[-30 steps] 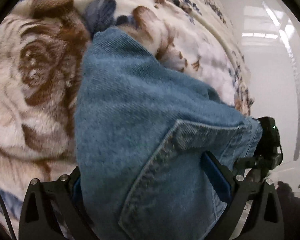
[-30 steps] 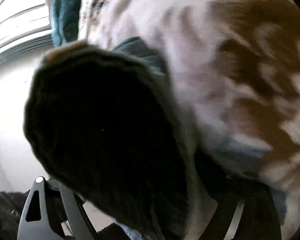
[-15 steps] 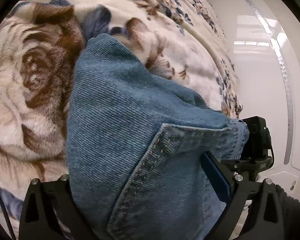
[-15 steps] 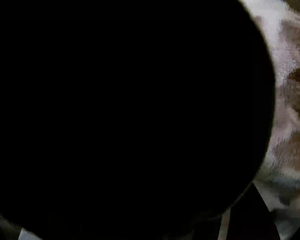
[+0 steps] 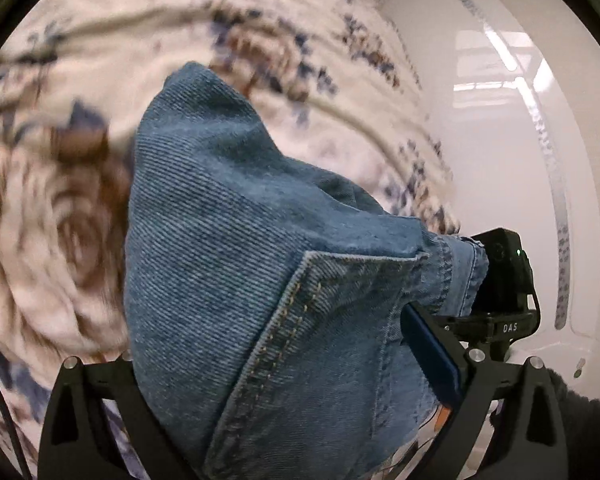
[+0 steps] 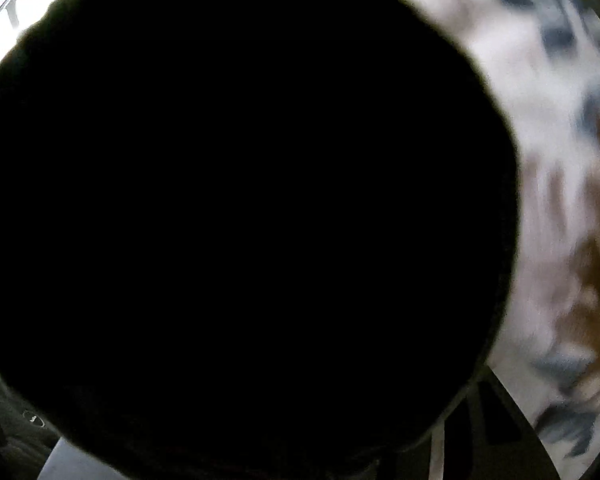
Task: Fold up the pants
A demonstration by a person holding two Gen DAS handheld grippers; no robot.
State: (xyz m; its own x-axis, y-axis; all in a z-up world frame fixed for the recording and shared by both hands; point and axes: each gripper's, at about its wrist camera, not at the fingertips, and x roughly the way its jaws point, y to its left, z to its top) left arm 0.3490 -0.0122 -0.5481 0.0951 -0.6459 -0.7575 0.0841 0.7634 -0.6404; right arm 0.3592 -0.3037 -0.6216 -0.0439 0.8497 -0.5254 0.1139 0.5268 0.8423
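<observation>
The left gripper [image 5: 276, 364] clamps a bunched fold of blue denim pants [image 5: 240, 240], lifted above a floral blanket [image 5: 52, 216]. At the pants' right end, the right gripper [image 5: 500, 280] bears the letters "DAS"; its jaws have just been closing, its grip unclear, its own camera darkened by cloth. A white wall [image 5: 500, 120] stands far right.
</observation>
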